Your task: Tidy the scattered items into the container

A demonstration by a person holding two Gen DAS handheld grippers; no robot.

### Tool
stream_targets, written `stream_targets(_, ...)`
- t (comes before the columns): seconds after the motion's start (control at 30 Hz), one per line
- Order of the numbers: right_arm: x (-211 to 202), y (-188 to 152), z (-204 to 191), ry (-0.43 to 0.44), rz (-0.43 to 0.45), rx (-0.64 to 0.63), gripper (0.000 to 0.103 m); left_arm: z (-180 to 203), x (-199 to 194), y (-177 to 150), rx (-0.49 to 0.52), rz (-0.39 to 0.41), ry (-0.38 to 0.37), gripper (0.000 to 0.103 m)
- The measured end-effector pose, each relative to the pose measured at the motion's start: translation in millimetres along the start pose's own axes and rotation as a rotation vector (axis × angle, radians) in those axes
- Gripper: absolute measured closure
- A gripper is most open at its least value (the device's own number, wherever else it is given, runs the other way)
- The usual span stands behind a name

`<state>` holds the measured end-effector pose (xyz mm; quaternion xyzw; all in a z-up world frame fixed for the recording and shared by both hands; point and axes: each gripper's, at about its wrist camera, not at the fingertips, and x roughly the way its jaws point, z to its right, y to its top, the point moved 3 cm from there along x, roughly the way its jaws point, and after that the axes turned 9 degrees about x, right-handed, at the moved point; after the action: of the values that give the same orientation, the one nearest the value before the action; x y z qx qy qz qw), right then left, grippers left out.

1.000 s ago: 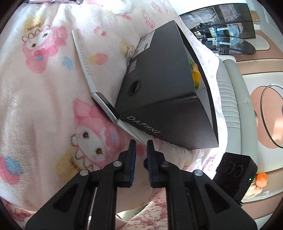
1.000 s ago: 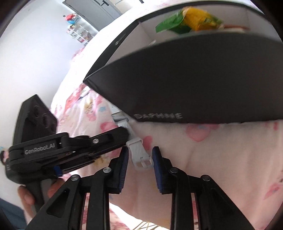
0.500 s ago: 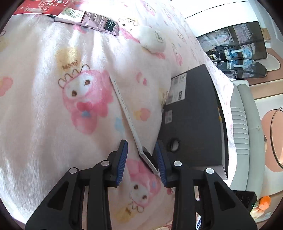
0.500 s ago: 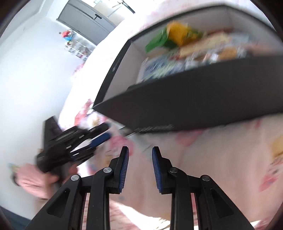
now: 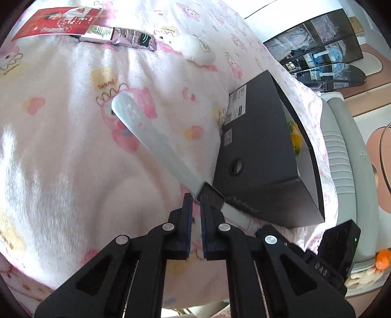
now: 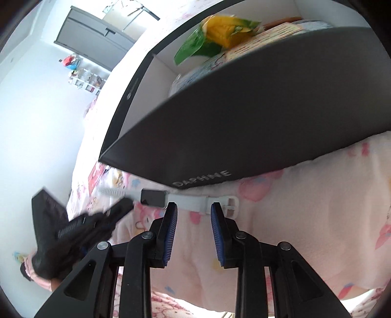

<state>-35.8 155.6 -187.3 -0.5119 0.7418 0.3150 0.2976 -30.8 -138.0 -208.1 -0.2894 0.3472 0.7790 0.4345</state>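
Packets first, far left: a red packet (image 5: 56,23) and a purple sachet (image 5: 117,36) lie on the pink blanket (image 5: 61,151), with a white fluffy thing (image 5: 198,51) beside them, all well apart from the box, so I count those as left to do. Moving right, my left tongs (image 5: 194,203) are closing on the white-strapped watch (image 5: 156,144), pinching it where the strap meets the dark face; the long strap sticks up away from me, blurred. From the right view the watch (image 6: 156,197) stretches along the blanket just in front of the black box (image 6: 256,127), its buckle end near my right tongs (image 6: 194,212). Those right tongs are apart and easing wider, with nothing pressed between the pads; the strap lies just beyond the tips. Inside the box I see a yellow-green wrapper (image 6: 220,31) and other packs, so part of the tidying looks done. Watch next, I judge, then the bits at the far side.
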Motion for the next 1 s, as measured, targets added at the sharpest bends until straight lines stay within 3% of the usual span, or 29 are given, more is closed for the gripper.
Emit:
stream_targets(0.13, -1.1, -4.5, 4.3, 0.035, -0.046, 0.037, 0.077, -7.3, 2.3, -0.3, -0.020, -0.006, -0.002, 0.093)
stream_targets(0.2, 2.8, -8.1, 4.6, 0.053, -0.070, 0.046, 0.077, -15.6, 6.9, 8.0, -0.062, -0.005, -0.022, 0.077)
stream_targets(0.27, 7.2, -8.5, 6.6, 0.049, -0.075, 0.064, 0.077, -22.4, 12.0, 19.4, -0.103, 0.009, -0.054, 0.073)
stream_targets(0.4, 7.9, -0.9, 15.5, 0.066, -0.036, 0.150, 0.075, -34.9, 25.1, 43.8, -0.157, 0.034, -0.011, 0.070)
stream_targets(0.47, 10.9, 2.8, 20.8, 0.081, -0.039, 0.212, 0.067, -38.9, 32.6, 50.5, -0.180, 0.038, -0.011, 0.075)
stream_targets(0.5, 13.0, 4.7, 21.3, 0.086, -0.041, 0.225, 0.066, -38.4, 34.6, 51.7, -0.178, 0.035, 0.003, 0.093)
stream_targets(0.57, 15.7, 8.6, 18.5, 0.077, -0.012, 0.196, 0.067, -35.4, 33.4, 48.8, -0.169, 0.032, 0.007, 0.100)
stream_targets(0.63, 20.0, 7.1, 15.9, 0.058, -0.002, 0.151, 0.067, -30.0, 24.8, 41.4, -0.153, 0.040, -0.008, 0.101)
stream_targets(0.7, 20.7, 1.8, 19.1, 0.065, 0.011, 0.154, 0.088, -23.6, 13.5, 33.2, -0.123, 0.041, -0.011, 0.101)
stream_targets(0.73, 21.2, -0.8, 22.0, 0.096, 0.002, 0.175, 0.094, -20.6, 7.8, 29.0, -0.110, 0.042, -0.017, 0.101)
stream_targets(0.8, 17.7, -4.3, 26.2, 0.127, 0.012, 0.196, 0.095, -13.9, -1.3, 20.0, -0.096, 0.038, -0.034, 0.101)
stream_targets(1.0, -20.5, -13.7, 7.3, 0.097, 0.130, 0.022, 0.096, 5.7, -8.7, 7.1, -0.021, 0.036, 0.001, 0.101)
